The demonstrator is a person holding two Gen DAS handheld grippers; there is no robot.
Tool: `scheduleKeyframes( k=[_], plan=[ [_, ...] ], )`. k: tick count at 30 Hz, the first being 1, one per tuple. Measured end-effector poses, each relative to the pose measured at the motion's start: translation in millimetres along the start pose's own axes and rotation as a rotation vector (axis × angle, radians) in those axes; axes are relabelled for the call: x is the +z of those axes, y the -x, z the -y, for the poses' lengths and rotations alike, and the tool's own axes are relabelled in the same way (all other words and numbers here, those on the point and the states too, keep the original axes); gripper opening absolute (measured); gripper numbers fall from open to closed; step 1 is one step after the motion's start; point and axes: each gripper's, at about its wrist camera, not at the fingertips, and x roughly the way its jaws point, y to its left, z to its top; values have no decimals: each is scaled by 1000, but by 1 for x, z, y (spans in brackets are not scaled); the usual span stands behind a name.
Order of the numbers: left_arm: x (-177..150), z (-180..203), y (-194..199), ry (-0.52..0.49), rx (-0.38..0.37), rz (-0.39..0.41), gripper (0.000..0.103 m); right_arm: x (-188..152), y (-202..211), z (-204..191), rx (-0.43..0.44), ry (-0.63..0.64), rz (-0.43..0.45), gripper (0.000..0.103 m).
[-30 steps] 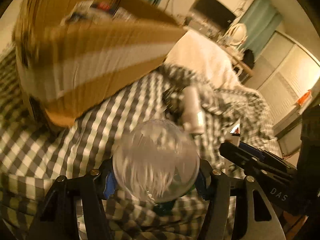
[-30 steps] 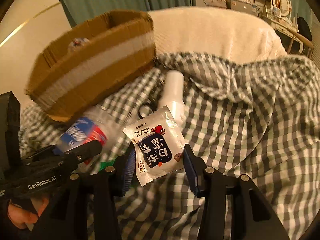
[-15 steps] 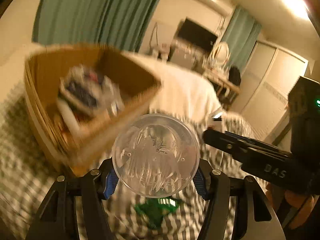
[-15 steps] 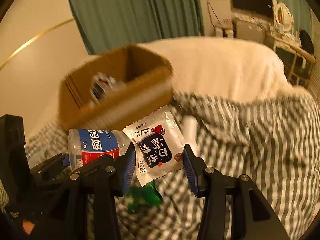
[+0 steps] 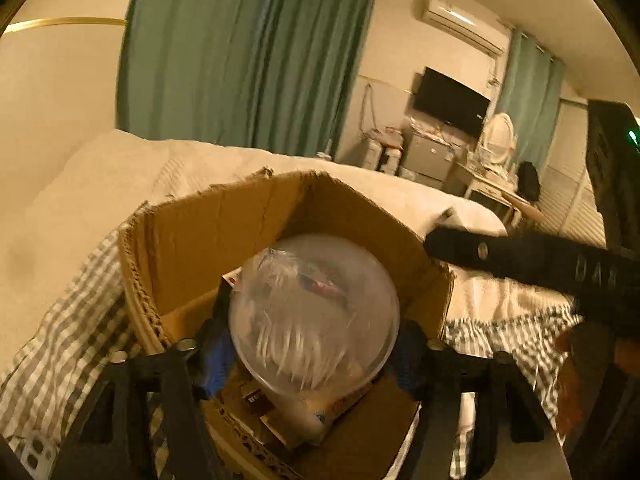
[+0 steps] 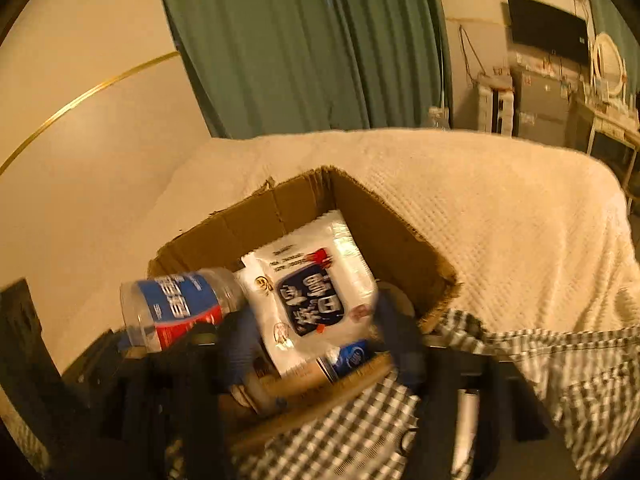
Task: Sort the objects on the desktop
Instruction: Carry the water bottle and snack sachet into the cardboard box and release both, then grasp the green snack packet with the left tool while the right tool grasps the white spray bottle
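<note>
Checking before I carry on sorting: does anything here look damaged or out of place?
The cardboard box has a ragged, torn top rim, and it sits on bedding rather than a desk. Both grippers' jaws are opening over it, the plastic bottle and snack packet still between the pads.

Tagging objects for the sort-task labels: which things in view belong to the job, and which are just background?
Job:
- open brown cardboard box
- clear plastic bottle with blue-and-red label, between the opening left tool
- white snack packet with dark blue print, between the opening right tool

Lying about:
- green-and-white checked cloth
- cream textured blanket
- green curtains
- black wall television
</note>
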Motion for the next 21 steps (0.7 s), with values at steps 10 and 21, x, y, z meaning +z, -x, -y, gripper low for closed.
scheduleKeyframes(
  k=[10,21],
  plan=[
    [-17,5,26,-25,-40,27,103,-27,47,31,-69,-36,55,83],
    [-98,92,43,-254,-230,-171,103,-121,105,97,-208,-102,19,83]
  ],
)
